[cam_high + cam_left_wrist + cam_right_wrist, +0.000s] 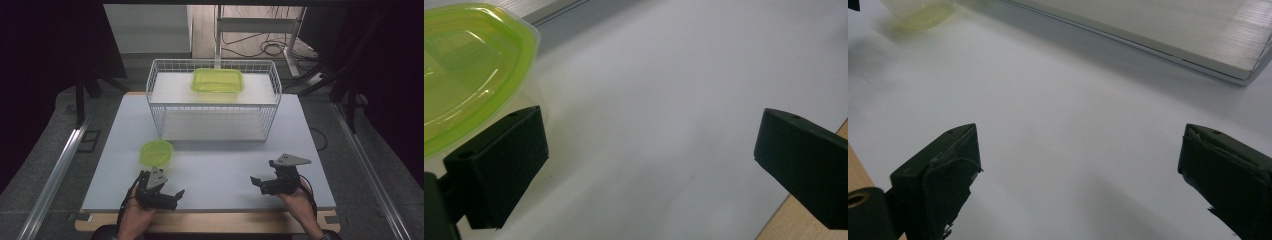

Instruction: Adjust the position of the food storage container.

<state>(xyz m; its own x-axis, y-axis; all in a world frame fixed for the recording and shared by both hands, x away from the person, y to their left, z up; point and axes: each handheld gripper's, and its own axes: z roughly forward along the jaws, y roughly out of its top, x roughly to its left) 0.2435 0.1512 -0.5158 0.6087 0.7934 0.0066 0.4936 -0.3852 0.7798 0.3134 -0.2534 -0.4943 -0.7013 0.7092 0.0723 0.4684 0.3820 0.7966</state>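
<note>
Resting both grippers near the front edge of the table, with the small round green container just ahead of my left one.

I hold my left gripper (167,195) with its jaws wide apart and nothing between them, because the small round container (156,152) stands just beside it, not yet touched. My right gripper (265,184) is also spread apart and empty, well apart from that container, so it stays free. The 2nd green container (217,80), a rectangular one, sits on the upper shelf of the wire basket (155,100) farther back on the table (225,160), I judge as the place for storing.
</note>
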